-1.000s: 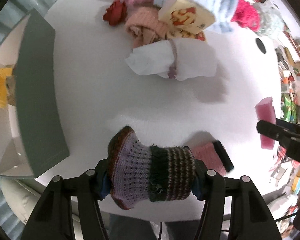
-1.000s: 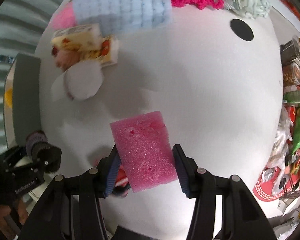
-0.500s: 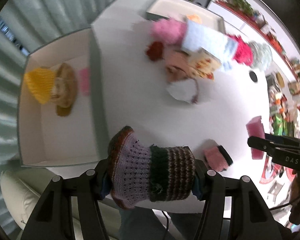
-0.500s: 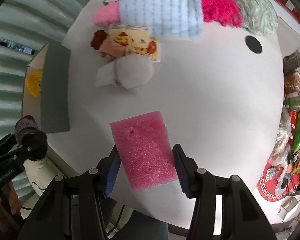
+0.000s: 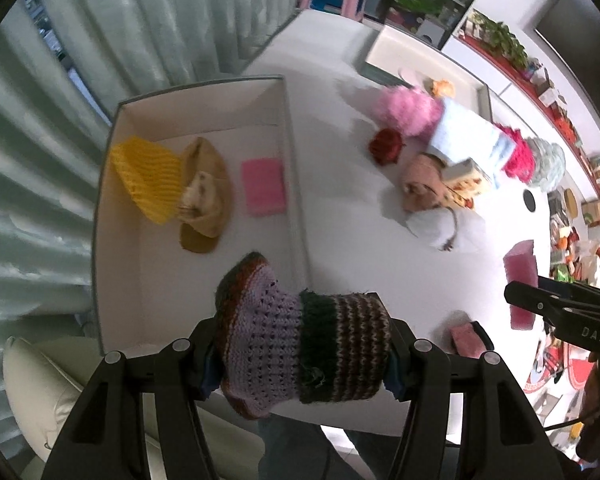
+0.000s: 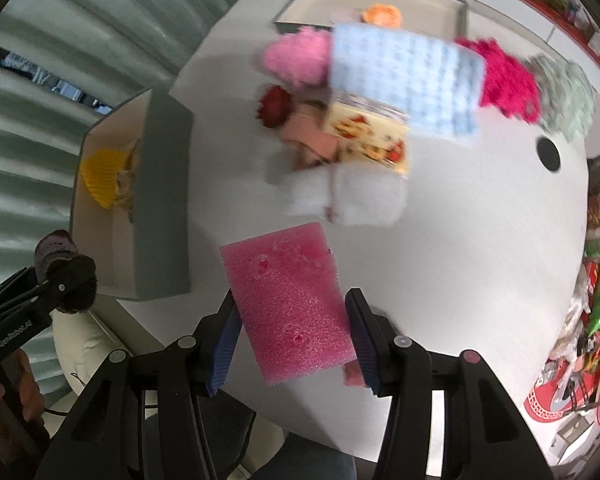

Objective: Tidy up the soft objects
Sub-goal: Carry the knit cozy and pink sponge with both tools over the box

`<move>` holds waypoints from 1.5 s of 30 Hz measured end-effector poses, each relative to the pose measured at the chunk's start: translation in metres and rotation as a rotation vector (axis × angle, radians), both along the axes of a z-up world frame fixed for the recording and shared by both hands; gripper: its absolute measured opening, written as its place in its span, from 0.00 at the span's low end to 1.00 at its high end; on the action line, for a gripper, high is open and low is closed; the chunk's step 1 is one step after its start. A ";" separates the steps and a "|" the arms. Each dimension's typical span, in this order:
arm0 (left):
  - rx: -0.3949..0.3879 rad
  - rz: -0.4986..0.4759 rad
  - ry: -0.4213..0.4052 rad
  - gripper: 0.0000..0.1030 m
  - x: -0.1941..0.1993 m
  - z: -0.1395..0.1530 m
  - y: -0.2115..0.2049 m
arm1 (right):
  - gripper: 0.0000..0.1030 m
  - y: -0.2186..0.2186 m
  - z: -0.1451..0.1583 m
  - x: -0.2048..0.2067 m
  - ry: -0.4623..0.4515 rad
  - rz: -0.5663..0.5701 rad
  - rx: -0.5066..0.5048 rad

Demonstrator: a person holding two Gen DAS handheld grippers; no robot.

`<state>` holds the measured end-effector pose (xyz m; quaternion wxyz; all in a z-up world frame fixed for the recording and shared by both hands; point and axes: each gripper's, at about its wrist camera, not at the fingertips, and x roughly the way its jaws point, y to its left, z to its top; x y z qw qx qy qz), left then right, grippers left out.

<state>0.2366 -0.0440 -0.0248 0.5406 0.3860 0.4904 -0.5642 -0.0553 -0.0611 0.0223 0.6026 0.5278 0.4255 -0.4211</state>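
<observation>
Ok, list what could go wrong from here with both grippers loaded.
1. The knitted piece bulges past the left gripper and hangs near the box wall; it could snag or slip.
2. The pink foam sits tilted in the right gripper, so it may twist loose.
3. The yellow knit and tan item crowd the box's far end.

L claw [image 5: 302, 354] grips knit sock [image 5: 300, 344] over white box [image 5: 116, 240].

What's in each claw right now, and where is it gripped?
Left claw: knit hat, squeezed across its sides. Right claw: pink sponge, pinched across its near end.
</observation>
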 end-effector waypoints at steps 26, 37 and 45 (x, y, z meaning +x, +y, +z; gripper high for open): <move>0.006 0.089 -0.136 0.61 0.112 -0.025 -0.004 | 0.54 -0.014 0.016 0.200 0.021 0.236 -0.035; 0.010 0.089 -0.138 0.61 0.123 -0.035 -0.004 | 0.54 -0.011 0.010 0.222 0.056 0.274 -0.008; 0.020 0.091 -0.124 0.61 0.125 -0.041 -0.005 | 0.54 -0.010 0.007 0.232 0.080 0.305 0.005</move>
